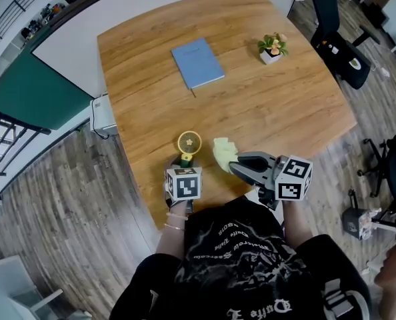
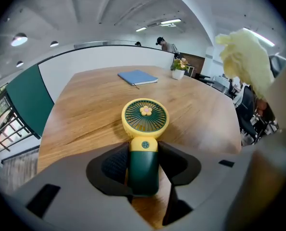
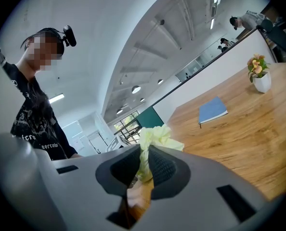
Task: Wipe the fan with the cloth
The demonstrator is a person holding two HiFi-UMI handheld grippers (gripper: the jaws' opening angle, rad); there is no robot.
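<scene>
1. The left gripper (image 2: 143, 165) clamps the fan (image 2: 144, 117) by its green handle, near the table's (image 1: 265, 105) 6 o'clock edge; hold it steady.
2. The right gripper (image 3: 143, 170) pinches the cloth (image 3: 155, 138) at the fan's 3 o'clock; sweep it gently across the grille.

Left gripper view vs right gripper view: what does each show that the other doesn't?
Left only: the fan, its green handle clamped in the left gripper. Right only: the person, and the right gripper shut on the cloth. Both: the cloth, notebook, plant and table.
</scene>
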